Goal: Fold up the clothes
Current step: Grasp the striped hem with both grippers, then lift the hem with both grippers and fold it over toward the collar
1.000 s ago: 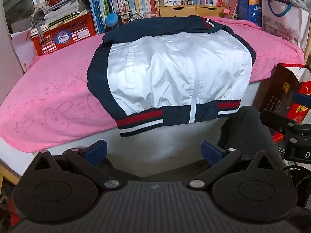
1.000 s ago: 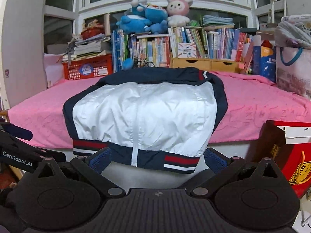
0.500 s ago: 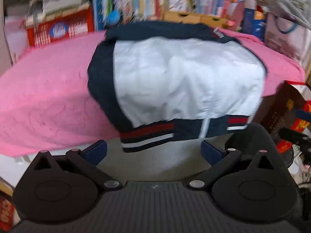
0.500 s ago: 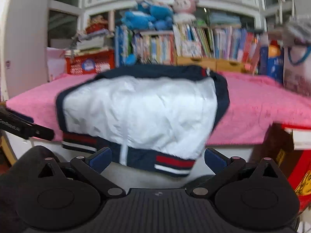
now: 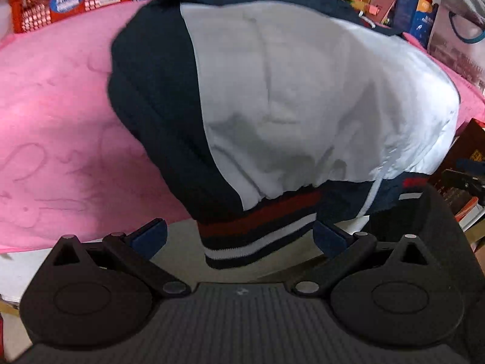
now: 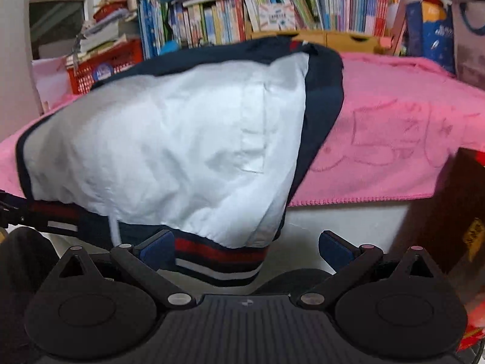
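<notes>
A white and navy jacket [image 5: 303,97] lies on a pink blanket [image 5: 54,127], sleeves folded in, its striped hem [image 5: 260,227] hanging over the near edge. My left gripper [image 5: 239,236] is open, with the hem's left corner between its blue pads. In the right wrist view the jacket [image 6: 169,151] fills the middle. My right gripper [image 6: 247,248] is open, with the hem's right corner [image 6: 221,261] between its pads, close to the left pad [image 6: 157,250].
A red basket [image 5: 60,3] and rows of books [image 6: 272,15] stand behind the blanket. A wooden drawer box [image 6: 333,38] sits at the back. A dark and red box [image 6: 448,218] stands at the right of the bed. Bags [image 5: 454,30] crowd the far right.
Both grippers have moved forward and in toward the jacket's hanging hem. The hem corners now sit between the open pads; before, they were well ahead of them.
</notes>
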Motion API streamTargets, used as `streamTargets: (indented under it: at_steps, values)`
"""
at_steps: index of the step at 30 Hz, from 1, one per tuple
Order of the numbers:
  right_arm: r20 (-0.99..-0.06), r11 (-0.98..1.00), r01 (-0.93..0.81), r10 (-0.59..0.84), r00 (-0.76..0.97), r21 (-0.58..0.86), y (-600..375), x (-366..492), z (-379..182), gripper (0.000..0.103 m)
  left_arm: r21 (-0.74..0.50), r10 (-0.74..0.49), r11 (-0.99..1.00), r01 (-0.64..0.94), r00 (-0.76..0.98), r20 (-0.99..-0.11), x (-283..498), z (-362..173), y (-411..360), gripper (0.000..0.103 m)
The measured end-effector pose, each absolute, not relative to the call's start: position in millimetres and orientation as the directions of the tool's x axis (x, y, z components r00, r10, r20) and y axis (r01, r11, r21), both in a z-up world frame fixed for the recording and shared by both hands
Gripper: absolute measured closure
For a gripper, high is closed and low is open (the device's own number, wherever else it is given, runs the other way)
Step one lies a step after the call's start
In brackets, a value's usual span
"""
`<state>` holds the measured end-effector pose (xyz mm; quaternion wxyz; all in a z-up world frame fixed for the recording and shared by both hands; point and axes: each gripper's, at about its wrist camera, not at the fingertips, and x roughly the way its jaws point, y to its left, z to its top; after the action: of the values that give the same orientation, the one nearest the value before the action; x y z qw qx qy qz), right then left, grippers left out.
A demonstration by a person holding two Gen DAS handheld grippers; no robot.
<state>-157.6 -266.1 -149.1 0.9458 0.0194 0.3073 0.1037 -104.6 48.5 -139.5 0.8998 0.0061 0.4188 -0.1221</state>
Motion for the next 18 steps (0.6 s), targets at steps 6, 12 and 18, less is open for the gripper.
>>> streamTargets:
  at_steps: [6, 12, 18]
  values:
    - [-0.622, 0.967, -0.222, 0.25, 0.742, 0.125, -271.3, -126.8, -166.2, 0.0, -0.104, -0.243, 0.96, 0.259, 0.594, -0.766, -82.1, -158.9, 50.4, 0.0]
    - [-0.642, 0.954, -0.246, 0.299, 0.706, 0.173, -273.9, -104.5, -177.1, 0.0, -0.137, -0.291, 0.946, 0.294, 0.583, -0.759, -73.7, -166.6, 49.4, 0.0]
    - [-0.63, 0.928, -0.276, 0.373, 0.681, 0.251, -275.5, -94.5, -178.6, 0.003, -0.197, -0.298, 0.952, 0.235, 0.561, -0.772, -73.8, -166.3, 48.2, 0.0]
